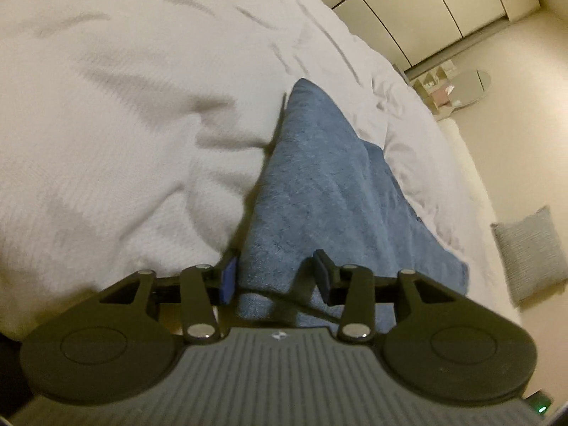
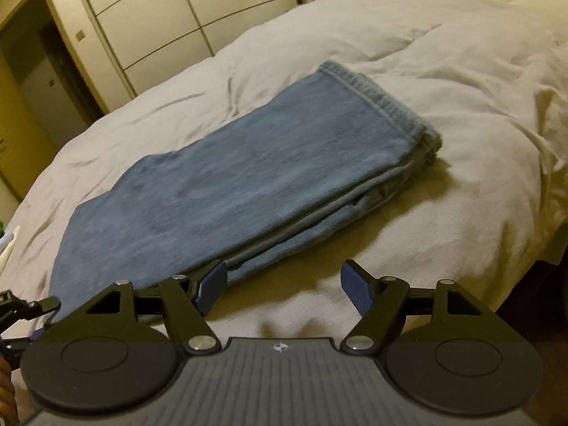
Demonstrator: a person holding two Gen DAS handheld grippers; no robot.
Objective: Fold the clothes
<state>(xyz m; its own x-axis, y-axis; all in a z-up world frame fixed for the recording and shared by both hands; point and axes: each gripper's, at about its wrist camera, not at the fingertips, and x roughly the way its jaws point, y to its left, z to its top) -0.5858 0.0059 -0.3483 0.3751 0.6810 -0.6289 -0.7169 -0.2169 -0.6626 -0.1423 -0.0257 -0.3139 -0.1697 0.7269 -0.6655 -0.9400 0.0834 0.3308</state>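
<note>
Blue jeans (image 2: 248,174) lie folded lengthwise on the white duvet (image 2: 443,88), hems at the far right end. In the left wrist view the jeans (image 1: 319,195) run away from me and their near end lies between the fingers of my left gripper (image 1: 275,277), whose jaws stand apart around the denim without pinching it. My right gripper (image 2: 284,289) is open and empty, hovering at the near edge of the jeans, its left fingertip (image 2: 213,284) close to the fabric. Part of the left gripper (image 2: 25,309) shows at the far left of the right wrist view.
The bed's duvet (image 1: 124,106) is rumpled with creases. A wardrobe with sliding doors (image 2: 184,10) stands beyond the bed, next to an open doorway (image 2: 42,81). A grey cushion (image 1: 529,248) lies on the floor beside the bed. A small shelf with items (image 1: 436,88) is near the wall.
</note>
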